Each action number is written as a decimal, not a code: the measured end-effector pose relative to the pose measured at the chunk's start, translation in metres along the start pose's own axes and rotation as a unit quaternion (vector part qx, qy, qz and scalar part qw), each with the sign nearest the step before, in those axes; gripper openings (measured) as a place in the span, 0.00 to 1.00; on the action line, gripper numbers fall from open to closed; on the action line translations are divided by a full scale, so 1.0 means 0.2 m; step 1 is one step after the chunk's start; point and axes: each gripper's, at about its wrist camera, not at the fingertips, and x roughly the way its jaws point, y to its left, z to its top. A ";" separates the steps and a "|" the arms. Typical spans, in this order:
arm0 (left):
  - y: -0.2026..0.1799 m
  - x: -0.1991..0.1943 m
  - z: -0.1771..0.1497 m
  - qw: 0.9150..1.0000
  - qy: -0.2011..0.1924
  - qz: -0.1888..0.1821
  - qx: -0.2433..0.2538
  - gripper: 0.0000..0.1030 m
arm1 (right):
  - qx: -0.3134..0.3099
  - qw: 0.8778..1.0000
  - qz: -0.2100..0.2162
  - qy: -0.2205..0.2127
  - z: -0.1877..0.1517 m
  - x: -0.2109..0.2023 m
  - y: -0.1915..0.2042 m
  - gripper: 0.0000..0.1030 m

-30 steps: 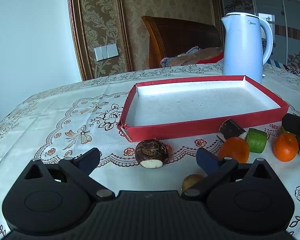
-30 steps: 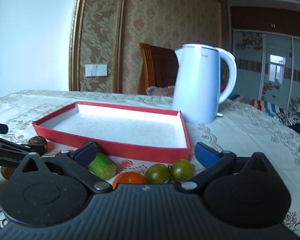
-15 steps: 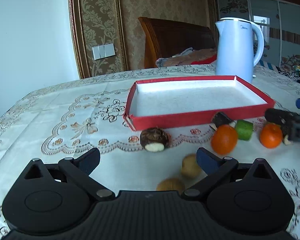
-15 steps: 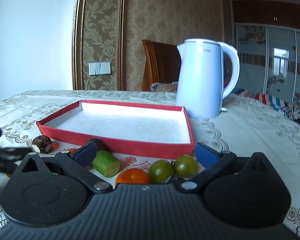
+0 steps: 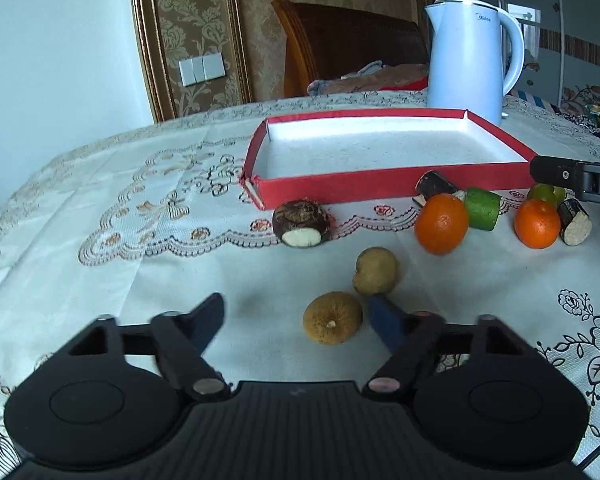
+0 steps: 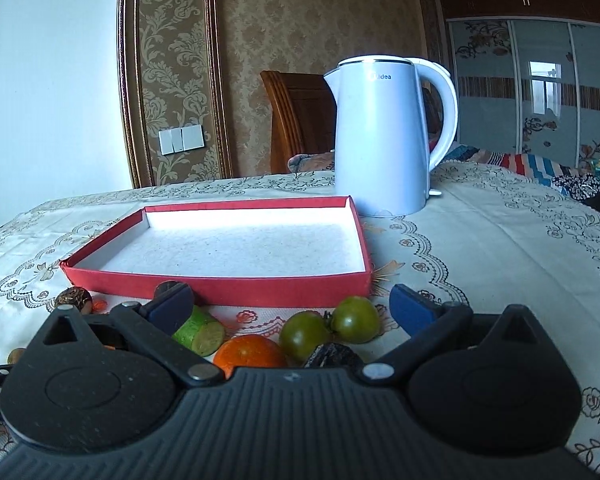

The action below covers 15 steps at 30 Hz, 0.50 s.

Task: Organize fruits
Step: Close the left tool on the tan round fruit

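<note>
- A pale wall (image 6: 52, 80) fills the left, with a gold-framed damask wallpaper panel (image 6: 172, 60) beside it.
- White light switches (image 6: 182, 140) sit on that panel.
- A dark wooden chair (image 6: 300, 120) stands behind the counter (image 6: 500, 240), which wears a lace-patterned cloth.
- Far right, floral sliding wardrobe doors (image 6: 540, 92) reflect a bright window.

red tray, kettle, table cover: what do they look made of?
Red tray: likely cardboard, matte red outside with a speckled white lining; the near-left corner looks split, like a box lid.
Kettle: smooth, slightly glossy white shell, probably plastic, with a thin metallic-looking rim at the lid.
Table cover: woven-looking fabric, cream with lace-style floral print, visible creases; could be textured vinyl.
</note>
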 end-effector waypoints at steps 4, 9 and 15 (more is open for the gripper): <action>0.02 0.00 0.00 1.000 0.004 -0.015 -0.014 0.53 | 0.003 1.000 0.000 0.004 0.00 0.01 0.00 1.00; 0.00 0.00 0.00 1.000 0.002 -0.027 -0.005 0.34 | 0.002 1.000 0.000 0.006 0.00 0.01 0.00 1.00; -0.02 0.00 0.00 1.000 0.002 -0.031 0.000 0.28 | 0.003 1.000 0.001 0.006 0.00 0.01 0.00 1.00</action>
